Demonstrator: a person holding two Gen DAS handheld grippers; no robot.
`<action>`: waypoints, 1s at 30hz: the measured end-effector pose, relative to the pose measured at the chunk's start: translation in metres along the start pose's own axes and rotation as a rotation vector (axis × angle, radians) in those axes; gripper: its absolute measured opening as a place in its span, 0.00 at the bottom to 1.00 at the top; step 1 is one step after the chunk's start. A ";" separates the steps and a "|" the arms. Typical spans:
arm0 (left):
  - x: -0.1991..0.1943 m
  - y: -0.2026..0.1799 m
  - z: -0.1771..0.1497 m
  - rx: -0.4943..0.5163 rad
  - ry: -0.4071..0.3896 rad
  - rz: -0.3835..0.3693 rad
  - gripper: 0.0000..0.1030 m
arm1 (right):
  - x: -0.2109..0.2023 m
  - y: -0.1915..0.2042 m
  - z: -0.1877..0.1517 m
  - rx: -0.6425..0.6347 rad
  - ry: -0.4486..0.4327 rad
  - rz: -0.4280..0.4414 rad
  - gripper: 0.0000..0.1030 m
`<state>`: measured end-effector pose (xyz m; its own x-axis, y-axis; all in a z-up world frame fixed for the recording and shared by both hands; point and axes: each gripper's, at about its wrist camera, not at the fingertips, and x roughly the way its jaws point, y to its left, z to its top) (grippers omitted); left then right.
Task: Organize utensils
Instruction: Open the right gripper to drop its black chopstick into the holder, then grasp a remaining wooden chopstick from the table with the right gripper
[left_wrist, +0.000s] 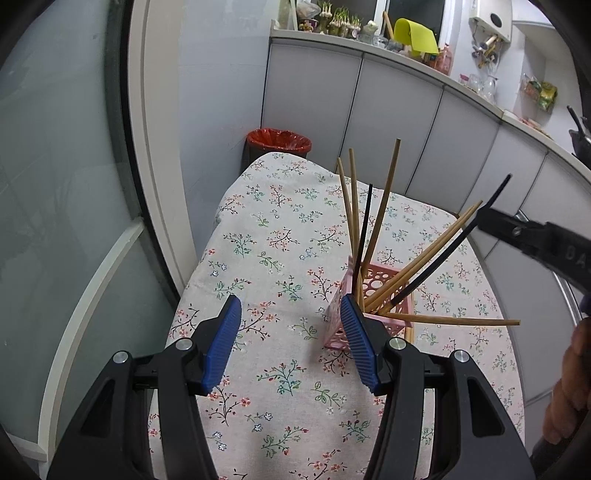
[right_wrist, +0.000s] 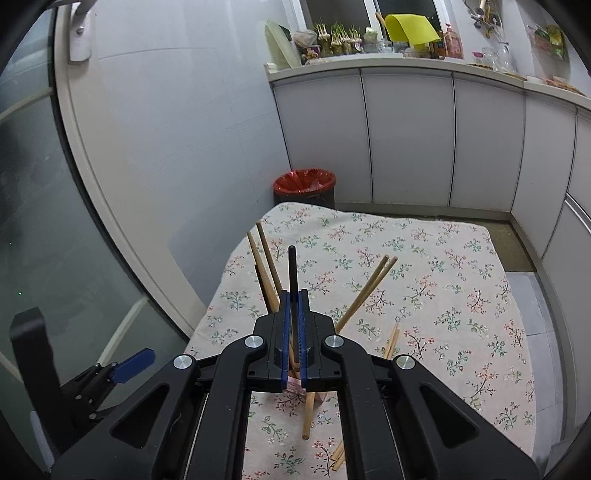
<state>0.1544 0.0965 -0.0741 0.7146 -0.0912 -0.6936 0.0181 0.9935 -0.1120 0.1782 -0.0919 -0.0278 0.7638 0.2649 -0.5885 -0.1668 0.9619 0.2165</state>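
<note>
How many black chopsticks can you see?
2. One black chopstick stands upright in the pink holder. The other black chopstick slants into the holder, pinched by the right tongs. Others may hide among the wooden ones.

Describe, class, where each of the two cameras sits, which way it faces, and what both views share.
Left wrist: rides the left tongs, looking down along their open blue pads at the pink holder; a hand shows at the right edge.
Right wrist: rides the right tongs, shut on a black chopstick, facing the cabinets.
Shared: floral tablecloth, wooden chopsticks, red-lined bin.
</note>
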 end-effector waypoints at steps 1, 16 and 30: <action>0.000 0.000 0.000 0.001 0.002 0.003 0.56 | 0.004 -0.001 -0.001 0.006 0.013 0.012 0.03; 0.003 -0.009 -0.012 0.014 0.054 0.019 0.82 | -0.036 -0.051 0.000 0.097 0.011 0.028 0.46; 0.049 -0.021 -0.042 0.007 0.159 0.030 0.87 | 0.031 -0.126 -0.051 0.189 0.269 -0.082 0.69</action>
<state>0.1591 0.0688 -0.1355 0.5950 -0.0705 -0.8006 0.0038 0.9964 -0.0849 0.1909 -0.2020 -0.1128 0.5736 0.2198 -0.7891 0.0257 0.9580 0.2856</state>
